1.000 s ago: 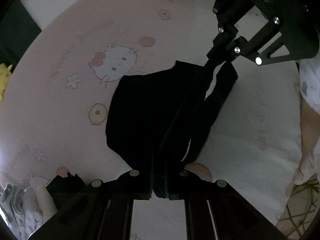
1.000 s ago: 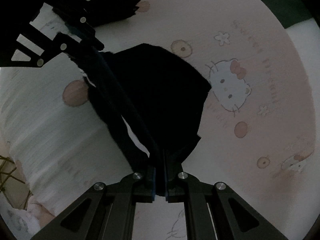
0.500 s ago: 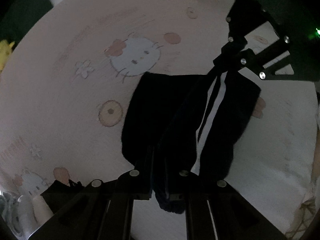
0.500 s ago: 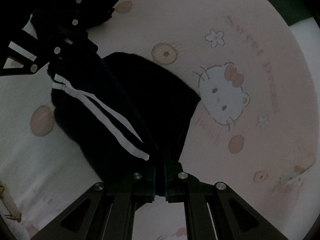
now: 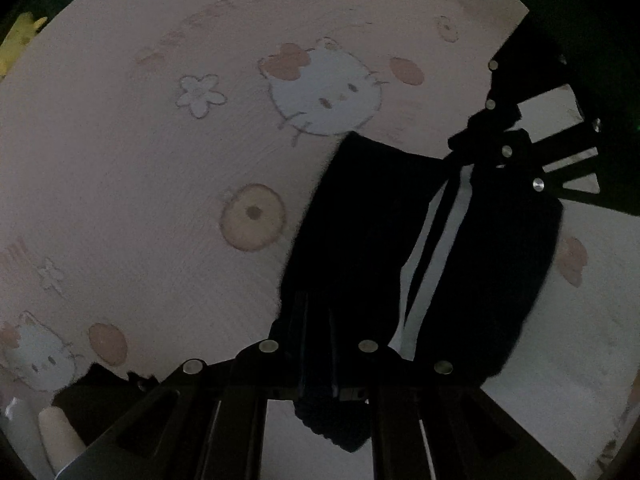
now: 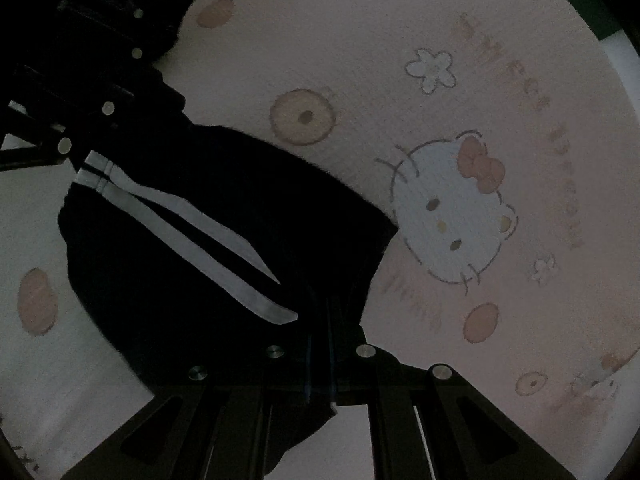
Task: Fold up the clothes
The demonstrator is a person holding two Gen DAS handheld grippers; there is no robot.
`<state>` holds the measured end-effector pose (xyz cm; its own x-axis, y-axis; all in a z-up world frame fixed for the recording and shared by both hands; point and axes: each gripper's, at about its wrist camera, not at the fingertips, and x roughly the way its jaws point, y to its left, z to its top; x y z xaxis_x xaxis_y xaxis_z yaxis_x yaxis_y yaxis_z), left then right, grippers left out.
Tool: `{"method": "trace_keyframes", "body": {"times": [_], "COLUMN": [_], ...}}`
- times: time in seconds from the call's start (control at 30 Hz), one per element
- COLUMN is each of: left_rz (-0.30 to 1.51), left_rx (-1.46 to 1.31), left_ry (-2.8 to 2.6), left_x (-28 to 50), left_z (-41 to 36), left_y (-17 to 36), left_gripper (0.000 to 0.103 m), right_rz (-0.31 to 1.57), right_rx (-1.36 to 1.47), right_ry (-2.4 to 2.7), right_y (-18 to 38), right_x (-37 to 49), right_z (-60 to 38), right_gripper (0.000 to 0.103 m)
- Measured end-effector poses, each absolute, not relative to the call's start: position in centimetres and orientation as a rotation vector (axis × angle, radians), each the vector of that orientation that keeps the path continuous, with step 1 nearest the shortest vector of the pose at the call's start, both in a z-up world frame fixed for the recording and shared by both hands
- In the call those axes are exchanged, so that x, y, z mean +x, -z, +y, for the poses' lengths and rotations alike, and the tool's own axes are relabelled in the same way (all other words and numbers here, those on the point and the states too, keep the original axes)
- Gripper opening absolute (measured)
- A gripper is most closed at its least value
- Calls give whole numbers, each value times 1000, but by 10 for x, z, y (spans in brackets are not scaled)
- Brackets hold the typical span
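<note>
Currently both grippers are clamped on one dark garment [image 5: 360, 240] that bears two white stripes [image 5: 436, 248]. In the left wrist view, the left gripper [image 5: 318, 344] has its jaws closed on a fold of the cloth, and a bunch of the fabric hangs out below the fingers. In the same view the right gripper [image 5: 476, 140] shows at the upper right, its jaws pinched on the far end of the striped edge. In the right wrist view, the right gripper [image 6: 320, 320] is closed on the cloth just beside the near end of the stripes, and the left gripper [image 6: 96, 136] holds the other end at the upper left.

The garment is stretched between the two grippers and drapes down to a pink bedsheet [image 5: 140, 160] printed with white cat faces [image 5: 324, 88], flowers and round biscuit motifs. Whether the lower part of the cloth rests on the sheet or hangs just above it cannot be told. The stripes run along the span from one gripper to the other.

A second dark cloth [image 6: 160, 8] lies near the top left edge of the sheet in the right wrist view, behind the left gripper. Pale rolled items [image 5: 52, 436] lie at the lower left edge in the left wrist view. A yellow object [image 5: 20, 36] sits at the far left edge of the sheet.
</note>
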<state>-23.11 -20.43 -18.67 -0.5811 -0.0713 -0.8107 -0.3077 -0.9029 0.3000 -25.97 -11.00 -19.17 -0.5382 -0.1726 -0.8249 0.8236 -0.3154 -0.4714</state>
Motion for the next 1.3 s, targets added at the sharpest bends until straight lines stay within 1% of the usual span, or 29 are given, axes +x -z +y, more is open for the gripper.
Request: {"method": "trace_keyframes", "body": {"times": [0.13, 0.37, 0.5, 0.7, 0.97, 1.03, 1.2, 1.27, 1.3], "left_rz": [643, 491, 459, 323, 311, 268, 31, -80, -144], "left_rx": [-1380, -1444, -1471, -1523, -1545, -1552, -1515, -1504, -1518], "left_ry": [-2625, -2647, -2640, -2653, -2692, -2715, -2752, -2750, -2740], "left_x": [-248, -269, -278, -292, -298, -299, -291, -288, -287], "left_z": [-210, -229, -233, -246, -249, -252, -261, -266, -271], "left_y": [192, 204, 213, 221, 223, 223, 210, 204, 201], "left_gripper": [7, 7, 7, 7, 9, 10, 10, 11, 14], "right_rz": [1229, 1170, 1147, 1124, 1076, 1089, 1156, 1175, 1190], "right_rx": [900, 951, 978, 1016, 1083, 1095, 1091, 1093, 1074], "right_ry": [1928, 1924, 1907, 1890, 1903, 1901, 1904, 1906, 1943], "right_y": [198, 213, 223, 228, 236, 242, 252, 254, 251], "right_x": [-278, -307, -319, -335, -355, -355, -345, -343, -342], "right_z": [-118, -130, -134, -140, -150, -152, -155, -156, -155], "right_gripper": [5, 5, 5, 5, 5, 5, 5, 10, 25]}}
